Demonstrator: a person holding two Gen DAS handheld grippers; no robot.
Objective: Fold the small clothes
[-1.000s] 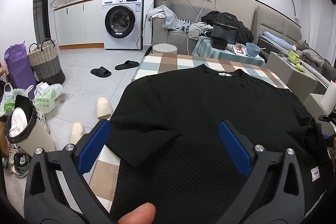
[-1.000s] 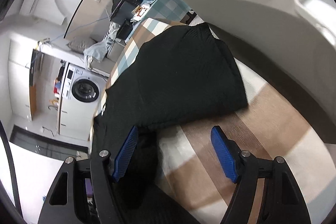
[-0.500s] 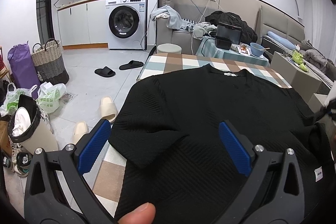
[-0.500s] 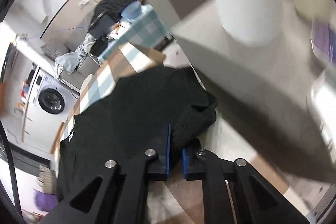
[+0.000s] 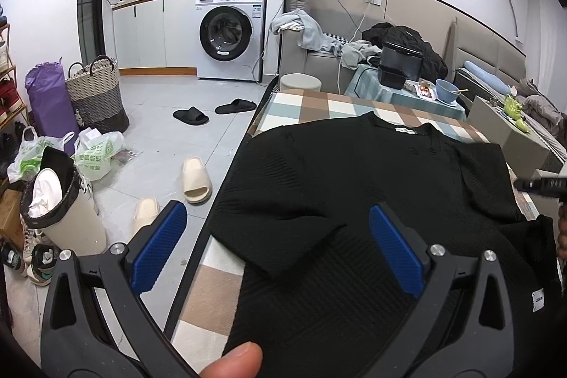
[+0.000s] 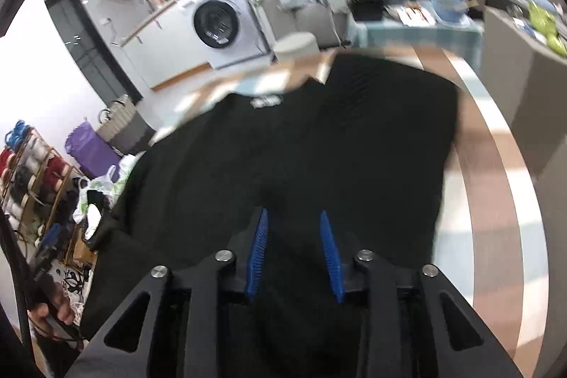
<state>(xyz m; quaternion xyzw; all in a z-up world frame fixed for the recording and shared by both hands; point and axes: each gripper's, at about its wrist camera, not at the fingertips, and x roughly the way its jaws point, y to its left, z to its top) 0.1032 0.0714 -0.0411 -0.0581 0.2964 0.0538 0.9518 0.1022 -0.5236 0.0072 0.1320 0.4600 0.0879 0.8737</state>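
From the left wrist camera, a table with a checked cloth of brown, cream and pale blue squares fills the near ground, and one black knitted top lies spread flat on it, neckline away from the camera, its near-left short sleeve folded in over the body. The left gripper hangs above the top's lower left part with its two blue pads far apart and nothing between them; a fingertip shows at the bottom edge. Beyond is a pale tiled floor with one white washing machine under a kitchen counter, one woven basket, one purple bag, one lined bin, two black slippers and two cream slippers. A grey sofa heaped with clothes stands behind the table, with one blue bowl on a low side table next to it.

From the right wrist camera, which is blurred, the same black top covers most of the checked cloth, its white neck label away from the camera. The right gripper sits low over the fabric, its pads a narrow gap apart and opening; dark cloth shows between them, but whether they press on it I cannot tell. The washing machine, basket and purple bag appear on the left, with one shoe rack at the far left.
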